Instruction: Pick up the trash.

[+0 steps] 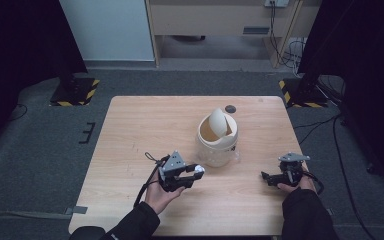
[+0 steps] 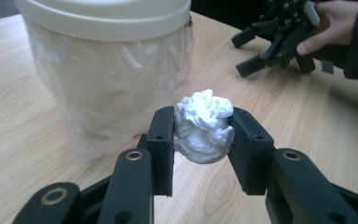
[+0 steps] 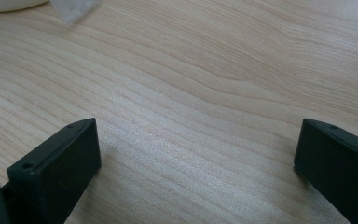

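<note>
Standing mid-table on the pale wooden table [image 1: 130, 130], the cream plastic bin with its tilted swing lid [image 1: 217, 137] leaves a narrow mouth. The left gripper [image 2: 204, 133] pinches a crumpled white paper ball [image 2: 204, 127] beside the bin; a loose squeeze could drop it. The right gripper [image 3: 196, 154] gapes wide, empty.

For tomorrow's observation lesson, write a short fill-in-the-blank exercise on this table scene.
1. The left tool is shut on a crumpled ball of white ____.
2. The right tool has its jaws ____ over bare wood.
3. The small bin has a ____ liner.
4. The bin's swing lid is tilted ____.

Missing words: paper; open; plastic; open
</note>
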Tool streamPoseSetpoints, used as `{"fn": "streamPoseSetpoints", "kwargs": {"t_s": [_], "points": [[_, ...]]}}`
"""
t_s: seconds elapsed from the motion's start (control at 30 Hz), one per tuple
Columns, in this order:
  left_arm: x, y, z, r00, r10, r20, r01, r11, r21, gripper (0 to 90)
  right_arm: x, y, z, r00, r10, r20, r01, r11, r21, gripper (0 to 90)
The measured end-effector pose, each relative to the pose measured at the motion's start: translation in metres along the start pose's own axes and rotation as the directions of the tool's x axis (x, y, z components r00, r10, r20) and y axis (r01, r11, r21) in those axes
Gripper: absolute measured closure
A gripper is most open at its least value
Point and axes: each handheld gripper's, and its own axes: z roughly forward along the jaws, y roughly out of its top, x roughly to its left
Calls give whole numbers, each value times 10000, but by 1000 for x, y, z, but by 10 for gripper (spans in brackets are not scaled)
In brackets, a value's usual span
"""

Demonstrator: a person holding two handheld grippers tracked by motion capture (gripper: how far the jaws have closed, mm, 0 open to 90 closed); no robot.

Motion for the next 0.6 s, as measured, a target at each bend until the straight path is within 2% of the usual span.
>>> {"fn": "streamPoseSetpoints", "kwargs": {"t_s": [0.17, 0.33, 0.4, 0.43, 0.6], "points": [[5, 7, -10, 9998, -117, -132, 111, 9989, -455, 630, 0, 0, 0, 10000, -31, 3, 31, 10000, 2, 6], [12, 17, -24, 9989, -310, -339, 272, 9938, -1081, 628, 0, 0, 0, 10000, 2, -1, -2, 10000, 1, 6], [13, 18, -26, 9988, -334, -367, 289, 9927, -1167, 628, 0, 0, 0, 10000, -18, -3, 18, 10000, 9, 6], [16, 23, -32, 9983, -367, -463, 298, 9896, -1410, 628, 0, 0, 0, 10000, -1, 1, 1, 10000, 0, 6], [24, 32, -43, 9960, -518, -725, 373, 9813, -1888, 628, 0, 0, 0, 10000, -1, 0, 1, 10000, 3, 6]]}}
